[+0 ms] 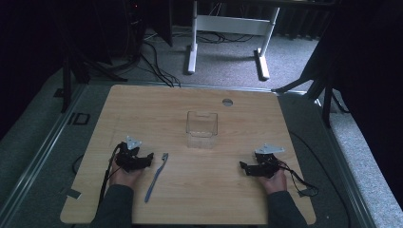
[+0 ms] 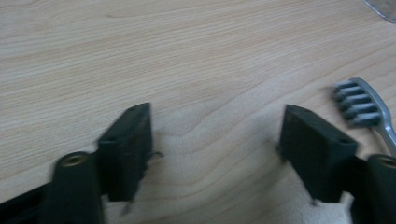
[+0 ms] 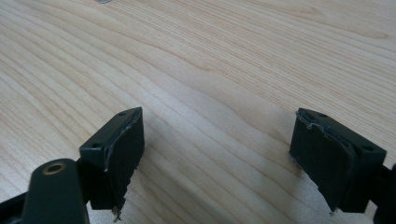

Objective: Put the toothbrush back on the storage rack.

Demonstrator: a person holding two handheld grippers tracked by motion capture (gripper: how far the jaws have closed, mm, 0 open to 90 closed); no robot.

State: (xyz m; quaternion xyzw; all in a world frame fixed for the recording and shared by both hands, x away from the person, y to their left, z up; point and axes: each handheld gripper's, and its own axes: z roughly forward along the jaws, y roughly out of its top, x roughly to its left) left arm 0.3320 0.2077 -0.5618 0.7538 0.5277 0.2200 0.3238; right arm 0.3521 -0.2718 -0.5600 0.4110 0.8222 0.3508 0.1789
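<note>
I see the wooden table [image 1: 142, 102] with a clear plastic container [image 1: 202, 129] standing near its middle, between and beyond my two grippers. My left gripper [image 1: 142, 160] and right gripper [image 1: 247, 167] rest low on the wood, each with jaws spread wide and nothing between them. A grey toothbrush [image 1: 157, 176] lies just beside the left gripper, its bristled head [image 2: 357, 103] near that gripper's right jaw.

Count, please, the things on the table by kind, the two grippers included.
Toothbrush: 1
Clear container: 1
Grippers: 2, the left gripper and the right gripper, both open
Total: 4
</note>
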